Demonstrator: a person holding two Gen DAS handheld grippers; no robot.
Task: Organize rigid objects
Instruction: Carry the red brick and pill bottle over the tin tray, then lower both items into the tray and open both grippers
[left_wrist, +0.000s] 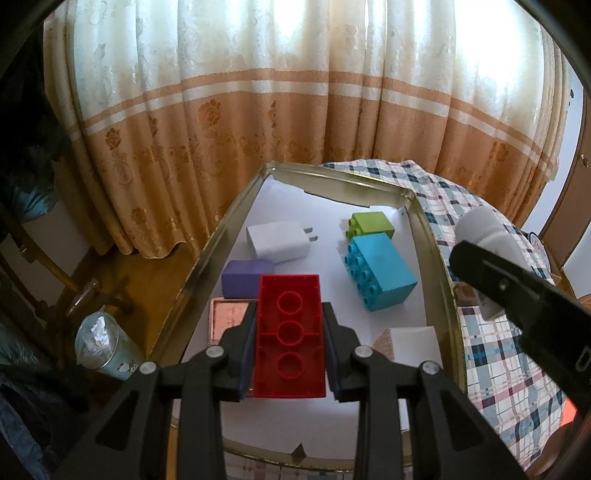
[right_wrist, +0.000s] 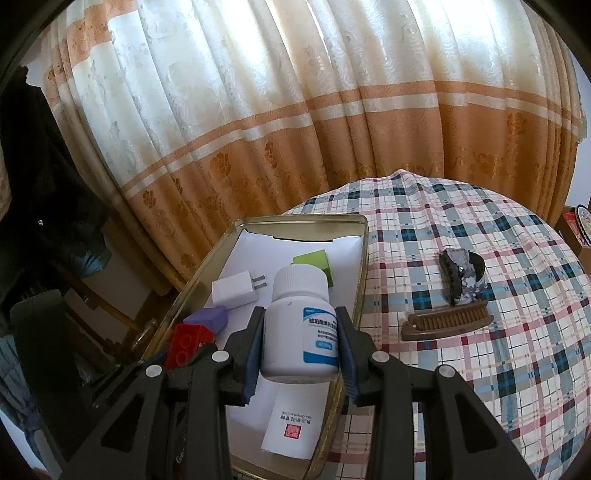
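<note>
Label text (right_wrist: 320, 334) on gripped bottle (right_wrist: 299, 325) unreadable

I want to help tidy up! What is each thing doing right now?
Left gripper: shut on red block, above tin tray.
Right gripper: shut on pill bottle, capped.
Blue block: in tray, on its side.
Green block: in tray, on its side.
Charger: in tray, unplugged.
Brush: on tablecloth.
</note>
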